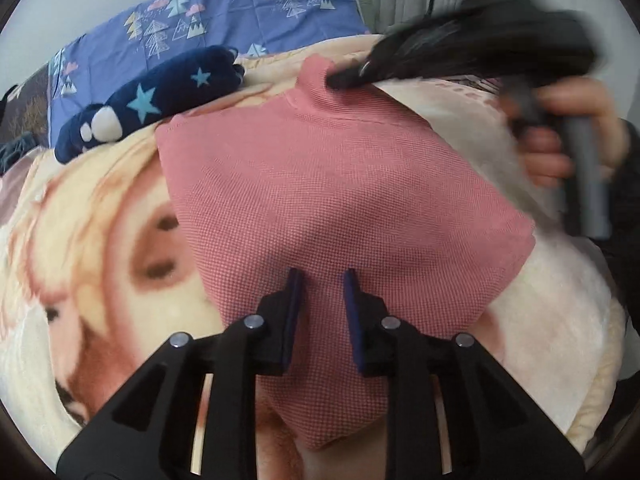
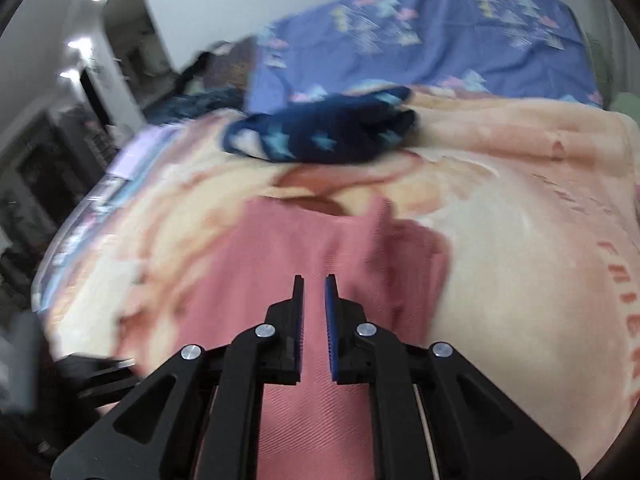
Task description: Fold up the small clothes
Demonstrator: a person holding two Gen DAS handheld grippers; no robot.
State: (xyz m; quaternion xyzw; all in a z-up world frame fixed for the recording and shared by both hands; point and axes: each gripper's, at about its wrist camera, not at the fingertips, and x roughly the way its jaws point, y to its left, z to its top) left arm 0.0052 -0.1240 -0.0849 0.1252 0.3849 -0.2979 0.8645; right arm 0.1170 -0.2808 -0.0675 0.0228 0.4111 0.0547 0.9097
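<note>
A pink knit garment (image 1: pixel 320 184) lies spread on a cream printed blanket (image 1: pixel 100 220). My left gripper (image 1: pixel 323 280) sits low over the garment's near part, its jaws a little apart with pink cloth showing between them and on both sides. My right gripper (image 1: pixel 336 79), blurred, has its tip against the garment's far corner, where the cloth rises to a small peak. A hand (image 1: pixel 560 140) holds its handle. In the right wrist view that gripper (image 2: pixel 314 280) stands shut above the garment (image 2: pixel 320 248), and I see no cloth bunched at its tips.
A navy plush item with light blue stars (image 1: pixel 152 100) (image 2: pixel 328 132) lies on the blanket just beyond the garment. Behind it is a blue pillow with a tree print (image 1: pixel 248 12). The bed's left edge drops toward dark furniture (image 2: pixel 48 160).
</note>
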